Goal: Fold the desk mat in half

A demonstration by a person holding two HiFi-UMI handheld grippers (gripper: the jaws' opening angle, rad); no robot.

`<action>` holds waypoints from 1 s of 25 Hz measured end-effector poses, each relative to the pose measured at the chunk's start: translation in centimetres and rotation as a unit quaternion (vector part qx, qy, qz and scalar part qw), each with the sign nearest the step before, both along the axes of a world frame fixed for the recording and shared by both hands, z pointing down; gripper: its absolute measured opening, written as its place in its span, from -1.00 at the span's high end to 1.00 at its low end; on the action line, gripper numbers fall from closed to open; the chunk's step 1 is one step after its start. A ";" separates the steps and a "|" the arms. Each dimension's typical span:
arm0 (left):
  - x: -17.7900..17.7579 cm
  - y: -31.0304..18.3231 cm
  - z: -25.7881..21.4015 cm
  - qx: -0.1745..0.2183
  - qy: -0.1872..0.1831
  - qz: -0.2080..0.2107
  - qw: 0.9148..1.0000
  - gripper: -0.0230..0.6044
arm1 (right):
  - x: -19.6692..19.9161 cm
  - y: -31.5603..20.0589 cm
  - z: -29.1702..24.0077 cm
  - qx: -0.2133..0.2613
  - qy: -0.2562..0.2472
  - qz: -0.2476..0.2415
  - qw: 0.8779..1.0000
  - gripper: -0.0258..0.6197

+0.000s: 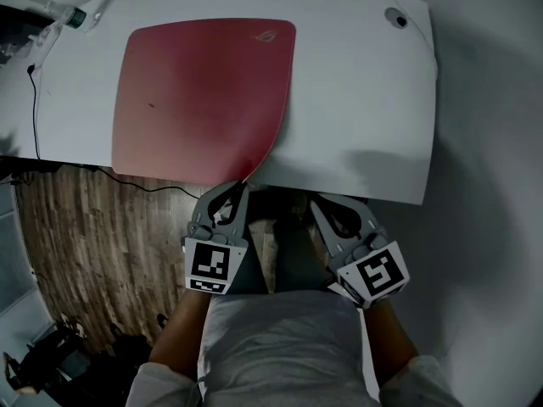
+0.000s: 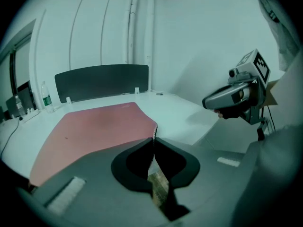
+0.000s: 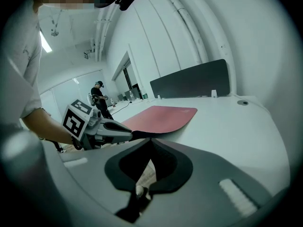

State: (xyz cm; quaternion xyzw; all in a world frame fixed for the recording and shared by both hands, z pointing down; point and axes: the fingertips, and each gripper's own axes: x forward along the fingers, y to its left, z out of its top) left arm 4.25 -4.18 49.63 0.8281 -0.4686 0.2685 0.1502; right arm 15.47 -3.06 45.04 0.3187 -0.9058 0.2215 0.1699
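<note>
**Desk** [image 1: 356,100]: white, with a curved right end. It fills the far half of the head view.

**Desk mat** [image 1: 204,91]: red with rounded corners. It lies flat and unfolded on the left part of the desk, and a faint logo sits by its far right corner. Its near right corner runs out to the desk's near edge.

**Left gripper** [image 1: 244,183]: held at the desk's near edge. Its jaws are clenched on the mat's near right corner, and the thin edge of the mat stands between the two pads in the left gripper view.

**Right gripper** [image 1: 316,200]: held just right of the left gripper, short of the desk's near edge and apart from the mat. Its jaws are pinched together with nothing between them.

**Bottle** [image 1: 75,15]: clear with a green cap, at the desk's far left corner, well apart from the mat.

**Cable** [image 1: 36,108]: thin and black. It runs down the left side of the desk and off onto the floor.

**Floor** [image 1: 102,244]: wood-grain boards, seen below the desk on the left.

**Screen panel** [image 2: 102,81]: dark and upright, along the desk's far edge behind the mat.

**Round hole** [image 1: 395,17]: set in the desktop near the far right corner.

**Person** [image 3: 98,98]: stands far off in the room beyond the desk, too small for detail.
</note>
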 end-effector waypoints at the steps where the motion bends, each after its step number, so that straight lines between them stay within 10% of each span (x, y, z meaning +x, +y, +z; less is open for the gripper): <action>1: -0.5 -0.2 -0.5 0.001 0.008 -0.003 1.000 0.82 | -0.4 0.0 -0.1 0.000 0.002 0.000 1.000 0.90; 25: -15.1 -4.0 -6.7 0.013 0.099 0.007 0.995 0.82 | -12.9 -2.4 -2.3 0.022 0.045 0.072 0.996 0.90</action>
